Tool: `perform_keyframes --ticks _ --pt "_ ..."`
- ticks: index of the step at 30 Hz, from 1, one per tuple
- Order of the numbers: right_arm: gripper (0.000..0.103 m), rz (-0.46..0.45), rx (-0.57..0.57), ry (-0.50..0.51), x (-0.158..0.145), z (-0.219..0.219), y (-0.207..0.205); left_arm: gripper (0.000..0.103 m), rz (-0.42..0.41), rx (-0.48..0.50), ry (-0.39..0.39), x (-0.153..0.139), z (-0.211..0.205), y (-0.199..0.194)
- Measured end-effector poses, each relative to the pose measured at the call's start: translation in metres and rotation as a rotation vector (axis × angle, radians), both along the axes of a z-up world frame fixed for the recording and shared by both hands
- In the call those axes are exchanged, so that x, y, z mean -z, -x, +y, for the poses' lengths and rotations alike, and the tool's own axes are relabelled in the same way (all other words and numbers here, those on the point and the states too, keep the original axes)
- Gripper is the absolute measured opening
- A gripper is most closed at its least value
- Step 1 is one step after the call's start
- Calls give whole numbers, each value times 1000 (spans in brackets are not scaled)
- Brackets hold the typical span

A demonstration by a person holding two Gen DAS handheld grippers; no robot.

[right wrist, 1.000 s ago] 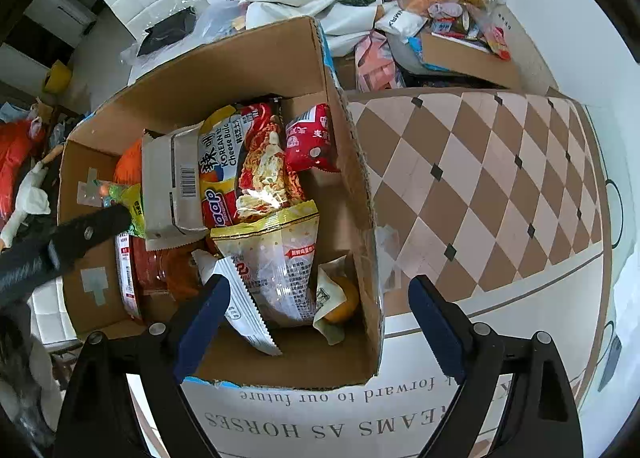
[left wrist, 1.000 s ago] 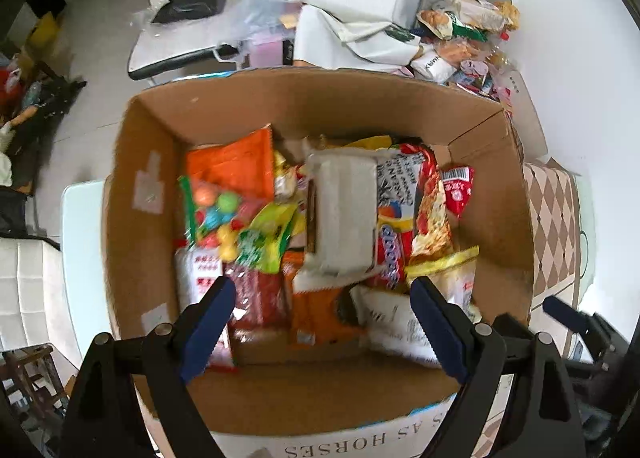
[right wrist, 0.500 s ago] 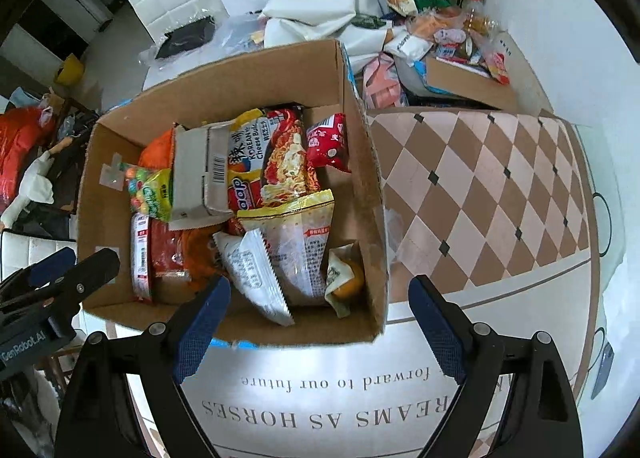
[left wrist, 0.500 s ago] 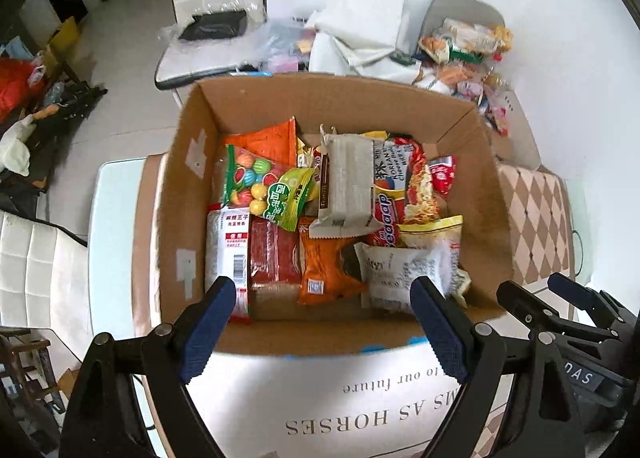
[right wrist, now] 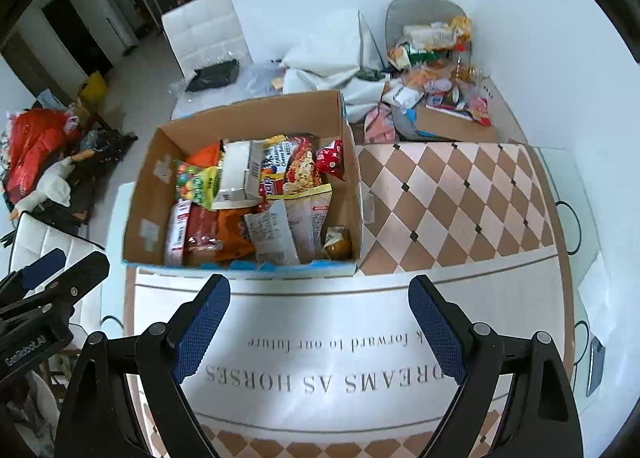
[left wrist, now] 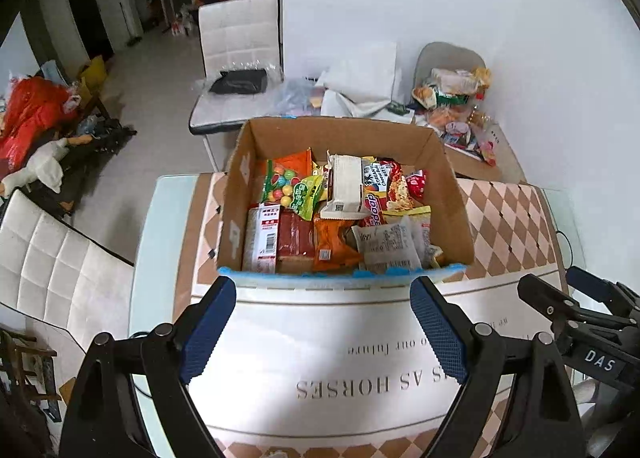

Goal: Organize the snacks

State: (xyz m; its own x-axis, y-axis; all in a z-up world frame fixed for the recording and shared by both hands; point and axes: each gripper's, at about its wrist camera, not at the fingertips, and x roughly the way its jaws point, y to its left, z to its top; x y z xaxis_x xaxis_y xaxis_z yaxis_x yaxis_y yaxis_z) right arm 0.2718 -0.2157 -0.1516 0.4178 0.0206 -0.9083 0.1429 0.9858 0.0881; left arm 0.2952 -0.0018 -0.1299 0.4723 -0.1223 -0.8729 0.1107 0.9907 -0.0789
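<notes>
Both the left gripper [left wrist: 322, 322] and right gripper [right wrist: 320, 322] are held wide open, empty. Crinkly, light foil snack packets [left wrist: 340, 218] in the brown cardboard box [left wrist: 456, 202] are probably best pinched by a sealed edge.

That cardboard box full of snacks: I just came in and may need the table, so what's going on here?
A person holds two black grippers with blue pads over the table. The left gripper and right gripper are both open and empty, above the printed tablecloth. The open brown cardboard box sits packed with snack packets, including a grey-white wrapped pack on top. Nothing is being gripped now.
</notes>
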Motion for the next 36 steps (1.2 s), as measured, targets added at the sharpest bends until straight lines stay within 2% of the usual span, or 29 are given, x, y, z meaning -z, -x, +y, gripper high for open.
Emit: perform_keyframes --ticks 10,20,25,29,30,32,36 --pt "93 -100 -46 24 -57 18 92 89 -70 19 16 -50 0 79" --pt "93 -160 -76 23 -108 22 158 89 -115 23 66 -88 4 131" --pt "93 -171 -102 24 -121 28 174 89 -143 23 53 -99 6 141" --pt "95 -183 -102 28 -123 31 173 89 -147 3 46 -96 8 135" --pt "97 -190 -97 21 -123 31 171 90 -148 -5 43 -95 9 132" --pt "98 -207 -89 18 -121 30 166 100 -155 -22 40 -92 13 128" --pt "98 -230 -69 38 -116 31 151 102 -189 -52 25 -89 17 118"
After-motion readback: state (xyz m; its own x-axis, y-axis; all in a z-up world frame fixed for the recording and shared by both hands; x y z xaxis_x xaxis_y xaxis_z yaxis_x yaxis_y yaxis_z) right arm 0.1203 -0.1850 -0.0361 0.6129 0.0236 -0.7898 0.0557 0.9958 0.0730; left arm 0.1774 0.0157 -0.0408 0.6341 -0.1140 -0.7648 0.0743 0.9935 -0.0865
